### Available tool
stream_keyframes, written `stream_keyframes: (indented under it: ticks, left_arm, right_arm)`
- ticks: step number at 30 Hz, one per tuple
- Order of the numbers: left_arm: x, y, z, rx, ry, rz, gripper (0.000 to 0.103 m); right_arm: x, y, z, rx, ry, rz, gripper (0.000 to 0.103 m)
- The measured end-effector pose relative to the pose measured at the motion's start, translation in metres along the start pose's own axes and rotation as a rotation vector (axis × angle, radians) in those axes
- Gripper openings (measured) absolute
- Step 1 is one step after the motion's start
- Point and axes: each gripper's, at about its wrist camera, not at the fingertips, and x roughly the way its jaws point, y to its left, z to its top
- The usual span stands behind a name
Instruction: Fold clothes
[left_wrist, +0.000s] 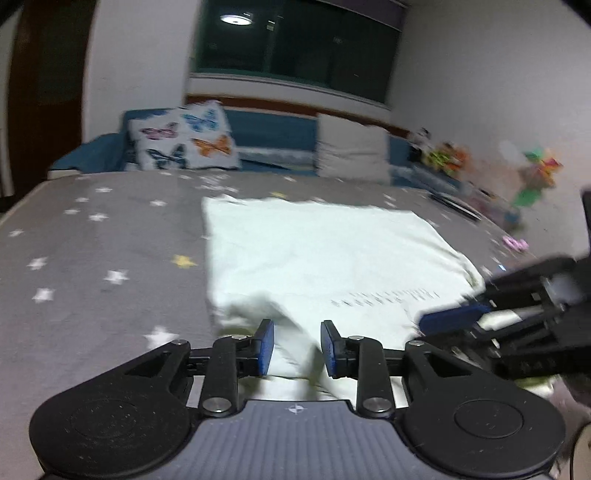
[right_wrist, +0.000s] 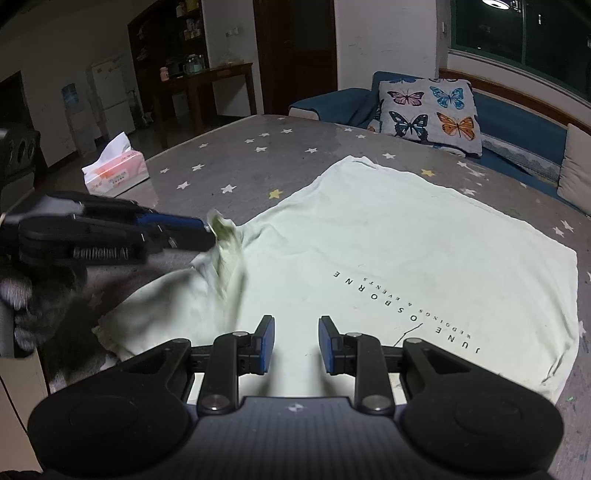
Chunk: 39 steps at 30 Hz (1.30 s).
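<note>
While a pale green T-shirt (right_wrist: 388, 258) lies spread on a grey star-patterned bed cover (right_wrist: 240, 162), both grippers hover over its near edge. The left gripper (left_wrist: 297, 347) has its blue-padded fingers (left_wrist: 265, 345) parted, with a raised fold of the shirt's cloth lying between them; whether the pads touch it is unclear. The right gripper (right_wrist: 296, 343) also has its fingers apart, bare shirt fabric showing between them and printed lettering just to their right. Beyond the fingers, a butterfly cushion (right_wrist: 430, 112) leans on a blue sofa (right_wrist: 517, 125). A tissue box (right_wrist: 116, 170) sits far left.
</note>
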Motion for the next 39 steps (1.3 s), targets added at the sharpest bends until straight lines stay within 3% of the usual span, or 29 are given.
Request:
stream_keyframes:
  ticks: [2,4,6,9,14,19,21,24,28,31,39]
  left_arm:
    - [0.002,-0.006,-0.005,0.015,0.015,-0.022,0.031]
    - [-0.005,-0.006,-0.007,0.004,0.003,-0.025,0.042]
    - [-0.018,-0.003,-0.008,-0.006,-0.026,-0.023,0.047]
    - [-0.042,0.005,-0.012,-0.012,-0.056,0.022,0.052]
    - [-0.062,0.027,-0.022,-0.037,-0.05,0.118,0.052]
    - [-0.064,0.038,-0.029,-0.047,-0.022,0.147,0.052]
    - [-0.064,0.035,-0.032,-0.037,-0.01,0.137,0.052]
    - [-0.065,0.029,-0.039,-0.004,0.012,0.117,0.052]
    - [-0.063,0.022,-0.049,0.062,0.048,0.126,0.052]
    - [-0.063,0.023,-0.052,0.08,0.067,0.14,0.052]
    - [-0.073,0.013,-0.034,0.083,-0.015,0.114,0.051]
  right_arm:
    - [0.0,-0.001,0.001,0.005,-0.003,-0.003,0.026]
    - [-0.001,-0.001,0.003,0.007,-0.009,-0.003,0.028]
    - [-0.002,-0.001,0.006,0.007,-0.016,-0.001,0.043]
    - [0.0,0.002,0.012,-0.002,-0.026,0.012,0.044]
    - [0.018,0.011,0.018,0.009,0.012,0.11,0.044]
    - [0.035,0.024,0.009,-0.001,0.085,0.161,0.037]
    - [0.039,0.025,0.005,0.006,0.111,0.173,0.016]
    - [0.033,0.029,0.002,0.007,0.122,0.185,0.008]
    - [0.02,0.032,0.002,0.004,0.121,0.191,0.009]
    - [0.019,0.029,0.002,0.005,0.146,0.175,0.017]
    - [0.015,0.025,0.028,-0.004,0.039,0.117,0.02]
